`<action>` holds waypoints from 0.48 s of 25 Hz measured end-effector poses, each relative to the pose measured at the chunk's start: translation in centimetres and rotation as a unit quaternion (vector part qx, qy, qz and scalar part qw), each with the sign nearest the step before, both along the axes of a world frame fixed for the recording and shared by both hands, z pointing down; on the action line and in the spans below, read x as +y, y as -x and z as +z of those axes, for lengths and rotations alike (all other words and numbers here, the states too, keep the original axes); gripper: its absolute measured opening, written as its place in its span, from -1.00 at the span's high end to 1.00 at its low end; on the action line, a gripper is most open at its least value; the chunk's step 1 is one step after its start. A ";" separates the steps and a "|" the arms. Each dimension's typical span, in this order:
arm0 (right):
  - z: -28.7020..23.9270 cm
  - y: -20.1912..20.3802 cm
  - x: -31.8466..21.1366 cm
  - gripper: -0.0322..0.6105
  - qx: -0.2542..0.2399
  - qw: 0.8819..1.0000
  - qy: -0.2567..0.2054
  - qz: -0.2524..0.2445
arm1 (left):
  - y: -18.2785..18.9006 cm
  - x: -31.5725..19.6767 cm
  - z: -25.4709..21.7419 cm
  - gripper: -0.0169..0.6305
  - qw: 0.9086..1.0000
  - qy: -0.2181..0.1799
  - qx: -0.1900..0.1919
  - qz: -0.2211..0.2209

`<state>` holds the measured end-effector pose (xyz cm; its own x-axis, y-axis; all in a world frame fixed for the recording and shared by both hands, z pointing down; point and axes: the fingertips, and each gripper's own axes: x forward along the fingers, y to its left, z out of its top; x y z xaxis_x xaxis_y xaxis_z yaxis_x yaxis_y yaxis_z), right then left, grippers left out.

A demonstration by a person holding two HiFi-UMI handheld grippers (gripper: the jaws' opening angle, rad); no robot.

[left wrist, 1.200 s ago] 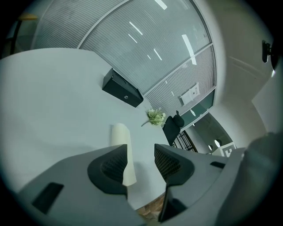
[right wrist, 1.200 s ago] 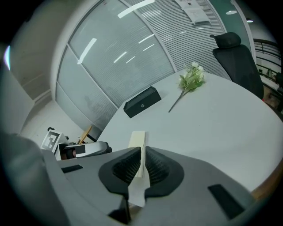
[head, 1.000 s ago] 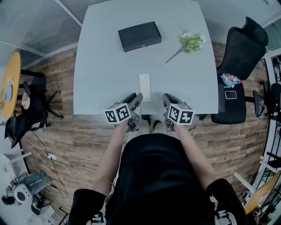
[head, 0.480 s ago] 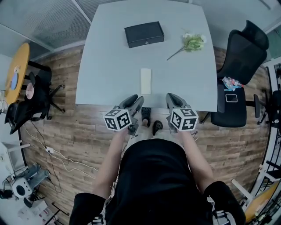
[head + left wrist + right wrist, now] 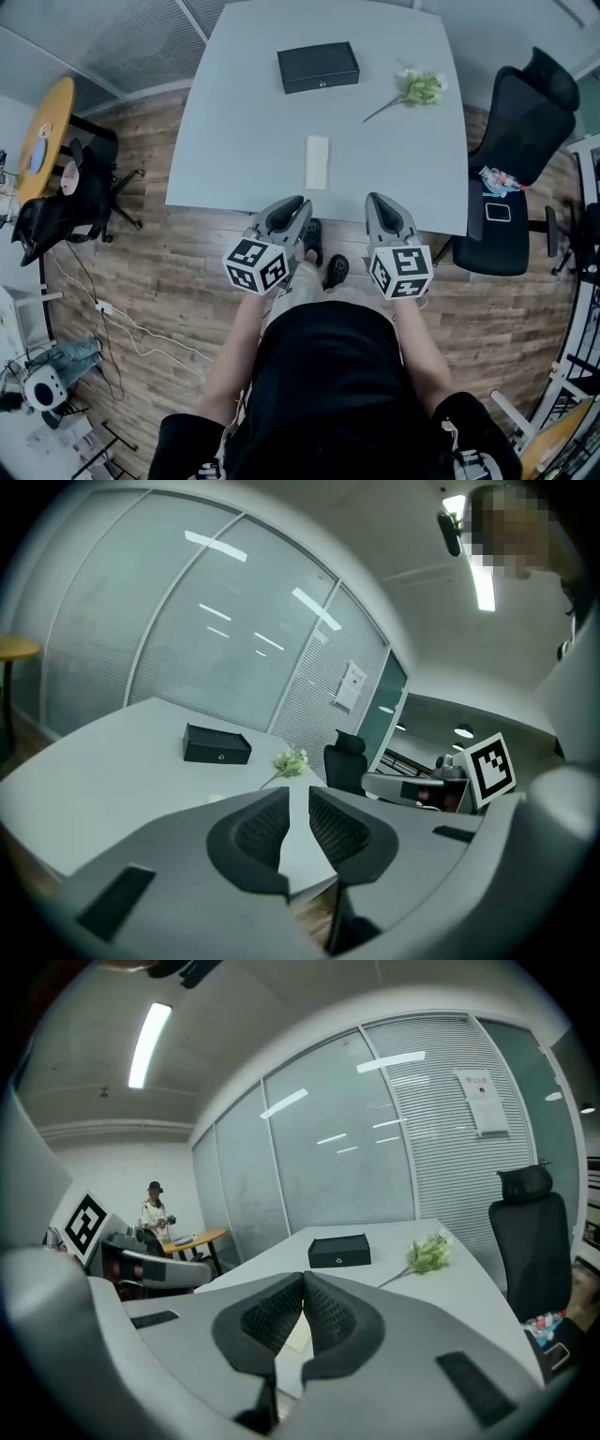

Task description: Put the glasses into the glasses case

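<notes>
Two tongs raised at the near edge of a table, black case at its far side

One black case (image 5: 318,67), a flat box with a small clasp on its front, lies shut near the far edge of the grey table (image 5: 234,141). The glasses themselves cannot be made out. Nearer the person, about the middle of the table, lies a pale oblong item (image 5: 318,161); whether it is a cloth or a soft pouch cannot be told. To the right of the case, well apart from it, lies a sprig of pale flowers (image 5: 419,87), its stem pointing toward the middle of the table.

Both tongs are held in the air at the near edge of the table, side by side and apart, pointing toward the far side. The left tongs (image 5: 300,202) have a narrow gap between the pads and are closing, with nothing between them. The right tongs (image 5: 376,199) are pressed together at the tips and hold nothing. Each carries a cube with black-and-white square markers at the end nearest the person.

Right of the table stands a black office chair (image 5: 520,131) with a phone (image 5: 498,212) on its seat. Below the tongs, the person's dark shoes (image 5: 336,270) stand on a wood floor (image 5: 159,281). At the far left is a round yellow table (image 5: 42,131); in the right gripper view another person (image 5: 155,1211) stands by it, in front of a glass wall.
</notes>
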<state>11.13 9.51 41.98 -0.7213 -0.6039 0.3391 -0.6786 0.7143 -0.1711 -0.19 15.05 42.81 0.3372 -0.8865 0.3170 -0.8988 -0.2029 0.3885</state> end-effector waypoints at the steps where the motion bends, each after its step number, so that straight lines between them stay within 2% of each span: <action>1: -0.7 0.1 0.4 0.85 -0.002 1.000 -0.010 -0.010 | -0.1 0.2 -0.6 0.71 1.000 -0.008 -0.011 -0.001; 4: -2.3 0.3 1.5 0.85 -0.012 0.999 -0.029 -0.031 | 0.0 0.8 -2.1 0.77 0.999 -0.025 -0.033 -0.011; 12: -4.6 -0.2 2.0 0.85 -0.051 0.996 -0.028 -0.062 | 0.3 0.8 -3.6 0.83 0.998 -0.039 -0.051 -0.025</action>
